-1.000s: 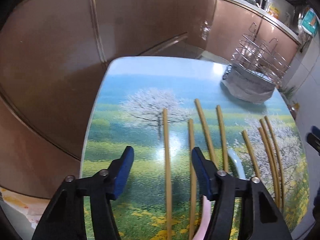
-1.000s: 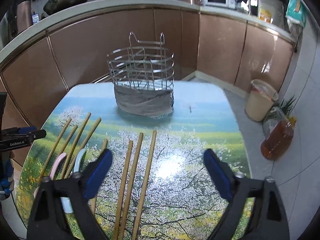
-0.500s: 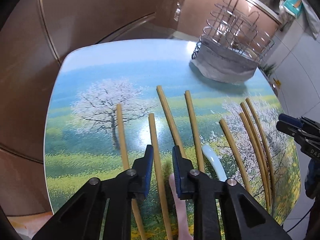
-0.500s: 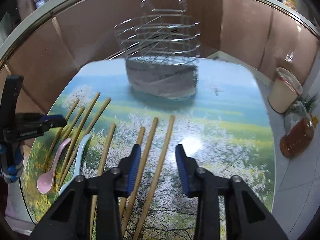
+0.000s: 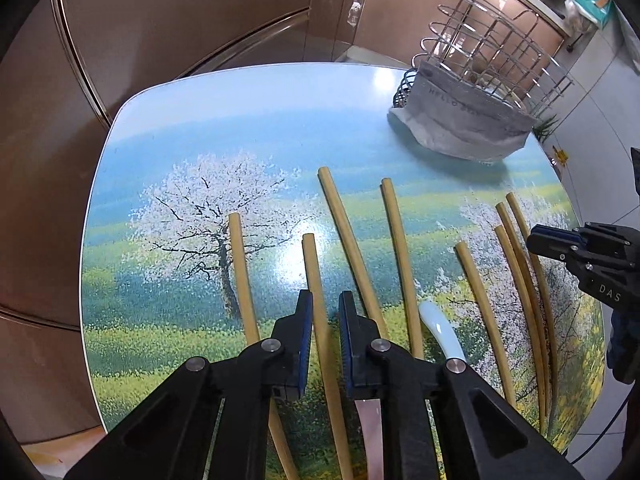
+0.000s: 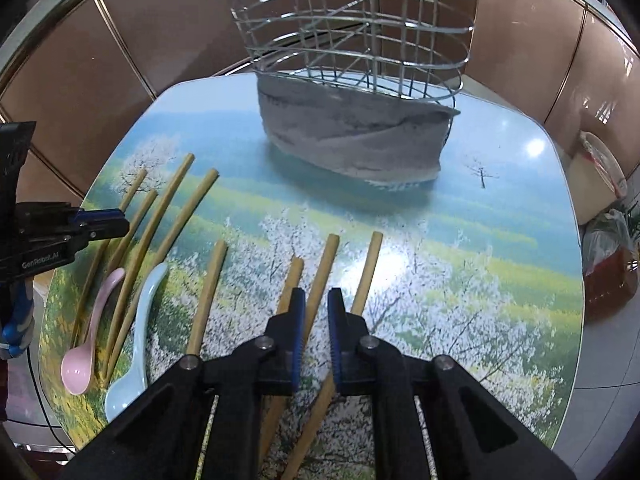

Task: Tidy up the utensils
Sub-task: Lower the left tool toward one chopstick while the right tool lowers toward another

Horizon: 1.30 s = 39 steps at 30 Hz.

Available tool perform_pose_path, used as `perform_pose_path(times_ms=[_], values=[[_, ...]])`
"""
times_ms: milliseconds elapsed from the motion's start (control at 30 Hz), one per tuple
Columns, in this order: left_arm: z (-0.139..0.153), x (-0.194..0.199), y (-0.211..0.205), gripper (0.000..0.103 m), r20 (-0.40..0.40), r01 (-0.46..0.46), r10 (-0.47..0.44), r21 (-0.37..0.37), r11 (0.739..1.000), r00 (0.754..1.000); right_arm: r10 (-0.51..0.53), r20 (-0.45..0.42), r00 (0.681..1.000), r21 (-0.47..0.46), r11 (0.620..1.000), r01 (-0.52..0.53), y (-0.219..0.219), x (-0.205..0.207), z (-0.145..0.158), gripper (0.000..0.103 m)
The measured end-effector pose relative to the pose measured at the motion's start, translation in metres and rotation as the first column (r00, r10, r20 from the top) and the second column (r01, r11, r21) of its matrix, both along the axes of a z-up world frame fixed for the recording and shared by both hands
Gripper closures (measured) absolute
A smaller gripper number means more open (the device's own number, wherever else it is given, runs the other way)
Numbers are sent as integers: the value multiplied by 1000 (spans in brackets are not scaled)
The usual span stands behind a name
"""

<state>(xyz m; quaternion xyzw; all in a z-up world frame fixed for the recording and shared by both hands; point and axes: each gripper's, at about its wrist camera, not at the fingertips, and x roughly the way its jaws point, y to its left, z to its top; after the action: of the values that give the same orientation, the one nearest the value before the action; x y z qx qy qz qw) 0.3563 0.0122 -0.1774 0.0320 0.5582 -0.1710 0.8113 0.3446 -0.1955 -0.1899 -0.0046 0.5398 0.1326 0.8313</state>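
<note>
The table (image 5: pixel 168 132), printed with blossoming trees and a green field, fills the middle of both wrist views. A wire utensil basket (image 6: pixel 352 60), its base wrapped in grey cloth, is seen at the upper centre of the right wrist view and at the upper right of the left wrist view. Bamboo chopsticks are spread across the lower half of the table, long axes running from the bottom of each frame up toward the basket.

The left gripper (image 5: pixel 325 320) is narrowed around one chopstick (image 5: pixel 314 272) at lower centre, its jaws closing, the stick lying between the blue pads along the line the gripper points. The right gripper (image 6: pixel 316 316) is drawn in just as narrowly on another chopstick (image 6: pixel 326 264) at lower centre of its view; whether the pads actually press cannot be told.

The sticks appear plain, pale yellow, slender and round-ended. A pink spoon (image 6: pixel 90 340) and a pale blue spoon (image 6: pixel 136 340) lie at lower left of the right wrist view.
</note>
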Motion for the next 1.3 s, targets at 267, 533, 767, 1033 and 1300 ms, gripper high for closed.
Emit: perform_pose_path(times_ms=[267,533,767,1033,1300], values=[[-6,2,1,91,-20,6,-6,-2,1000,1000,14,-36,999,-12,1000,-14,0,9,-8,92],[-10,5,0,90,-35,3,-3,4,1000,999,26,-73,997,2,1000,-26,-1,16,-13,91],[-10,6,-1,86,-43,3,-3,6,1000,999,7,-106,994,12,1000,-6,2,24,-17,91],[-9,5,1,76,-41,-15,15,13,1000,999,-3,-107,994,15,1000,5,3,28,-17,85],[-9,5,-3,76,-43,-5,6,25,1000,999,-22,-108,994,13,1000,23,-3,23,-18,78]])
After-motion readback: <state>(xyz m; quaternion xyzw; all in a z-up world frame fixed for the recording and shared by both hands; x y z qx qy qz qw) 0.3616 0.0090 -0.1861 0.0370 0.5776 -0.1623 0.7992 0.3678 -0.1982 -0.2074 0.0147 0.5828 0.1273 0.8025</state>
